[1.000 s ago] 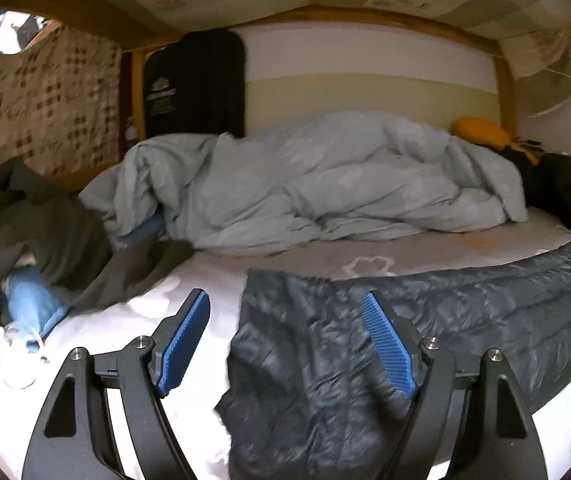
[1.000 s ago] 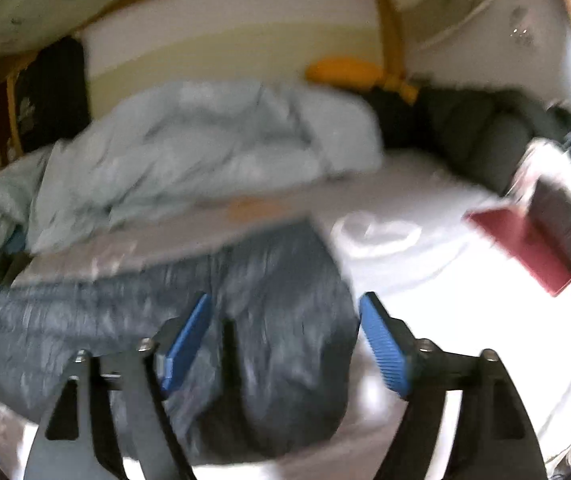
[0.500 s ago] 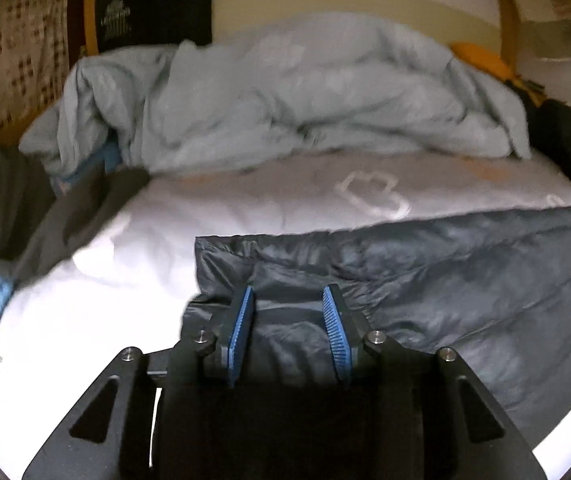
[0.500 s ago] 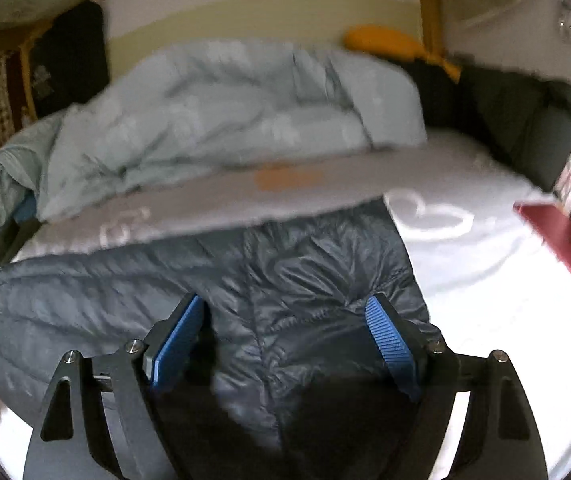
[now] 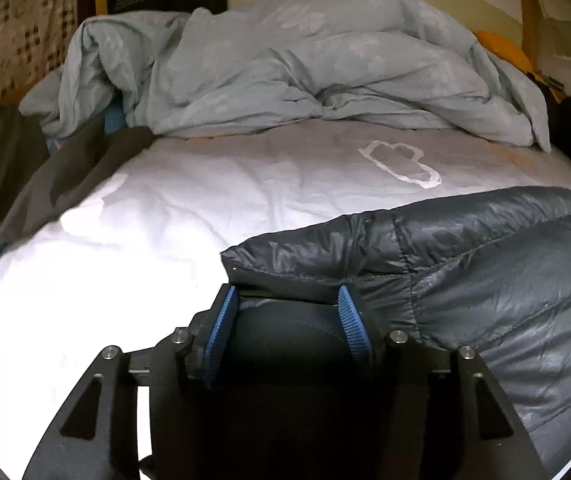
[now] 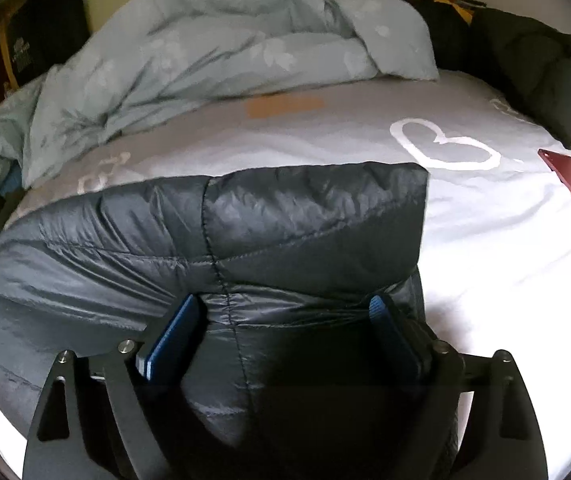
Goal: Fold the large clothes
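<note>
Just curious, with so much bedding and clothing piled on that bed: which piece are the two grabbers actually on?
The dark quilted puffer jacket spread on the white sheet. The pale blue duvet lies bunched behind, untouched.

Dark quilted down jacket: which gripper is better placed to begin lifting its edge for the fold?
Left. The left gripper has its jaws narrowed around the dark quilted down jacket; the right gripper straddles fabric with jaws wide.

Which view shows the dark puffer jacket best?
The right wrist view: the puffer jacket spreads across the frame, far edge and seams visible. The left wrist view shows only one end, bunched between the left gripper fingers.
</note>
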